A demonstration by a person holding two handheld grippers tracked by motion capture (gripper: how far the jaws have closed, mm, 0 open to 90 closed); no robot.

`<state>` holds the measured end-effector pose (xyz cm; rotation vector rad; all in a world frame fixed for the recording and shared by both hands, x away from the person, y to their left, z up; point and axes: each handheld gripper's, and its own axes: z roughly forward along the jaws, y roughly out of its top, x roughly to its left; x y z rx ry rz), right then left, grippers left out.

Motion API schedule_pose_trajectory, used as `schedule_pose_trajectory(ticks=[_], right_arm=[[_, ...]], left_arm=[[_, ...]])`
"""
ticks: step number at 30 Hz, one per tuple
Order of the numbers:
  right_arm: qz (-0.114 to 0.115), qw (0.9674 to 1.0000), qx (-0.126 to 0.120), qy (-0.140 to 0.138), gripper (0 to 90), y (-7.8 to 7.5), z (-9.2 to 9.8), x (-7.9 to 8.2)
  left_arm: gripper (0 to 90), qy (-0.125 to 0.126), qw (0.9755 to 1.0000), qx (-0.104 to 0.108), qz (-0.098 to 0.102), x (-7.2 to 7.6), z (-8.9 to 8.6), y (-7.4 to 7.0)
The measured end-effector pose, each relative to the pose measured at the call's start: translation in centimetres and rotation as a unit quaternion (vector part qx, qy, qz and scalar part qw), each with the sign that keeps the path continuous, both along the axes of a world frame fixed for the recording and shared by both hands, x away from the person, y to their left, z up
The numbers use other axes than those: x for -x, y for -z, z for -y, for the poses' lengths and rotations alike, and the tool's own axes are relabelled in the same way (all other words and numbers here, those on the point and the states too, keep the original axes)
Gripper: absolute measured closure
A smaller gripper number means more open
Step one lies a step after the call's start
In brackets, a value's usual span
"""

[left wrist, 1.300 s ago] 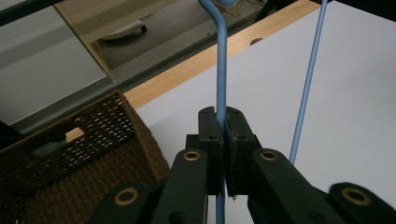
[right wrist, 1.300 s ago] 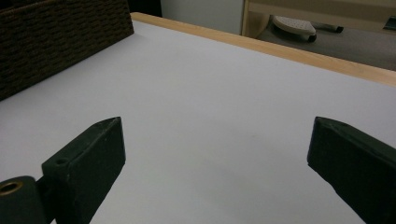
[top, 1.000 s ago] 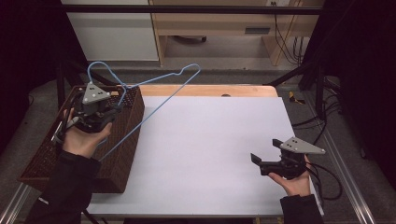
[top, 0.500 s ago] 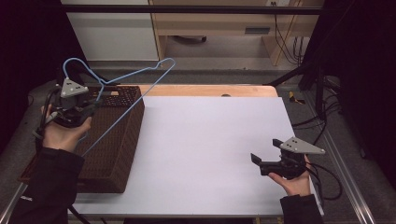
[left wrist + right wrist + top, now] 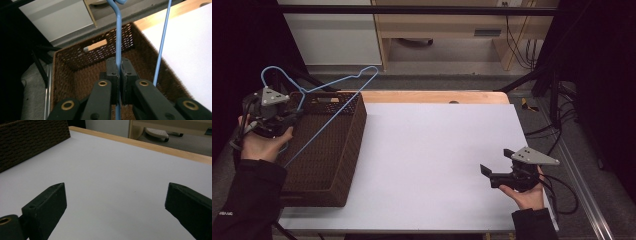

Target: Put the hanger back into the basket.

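I carried the hanger left over the basket; my left claw pinches it, my right claw is spread.

Grey floor, white cabinet and wooden furniture behind.

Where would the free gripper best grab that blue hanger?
Probably the long straight bottom wire of the blue hanger, from the table side. It slants bare above the basket, while the left gripper already clamps the neck; the right gripper is open.
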<state>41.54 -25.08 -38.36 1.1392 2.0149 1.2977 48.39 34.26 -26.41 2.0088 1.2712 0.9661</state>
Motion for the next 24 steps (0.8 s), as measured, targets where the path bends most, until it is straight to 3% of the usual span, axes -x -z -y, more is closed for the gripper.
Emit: schedule_pose_trajectory(ticks=[17, 24], right_arm=[[0.0, 1.0, 0.003, -0.001, 4.4, 0.1, 0.0, -0.1], [0.0, 1.0, 0.004, 0.0, 4.4, 0.1, 0.0, -0.1]], left_arm=[[87.0, -0.034, 0.9991, -0.017, -0.018, 0.4, -4.5, 3.0], [87.0, -0.043, 0.9983, -0.026, -0.03, 0.4, -5.2, 4.5]])
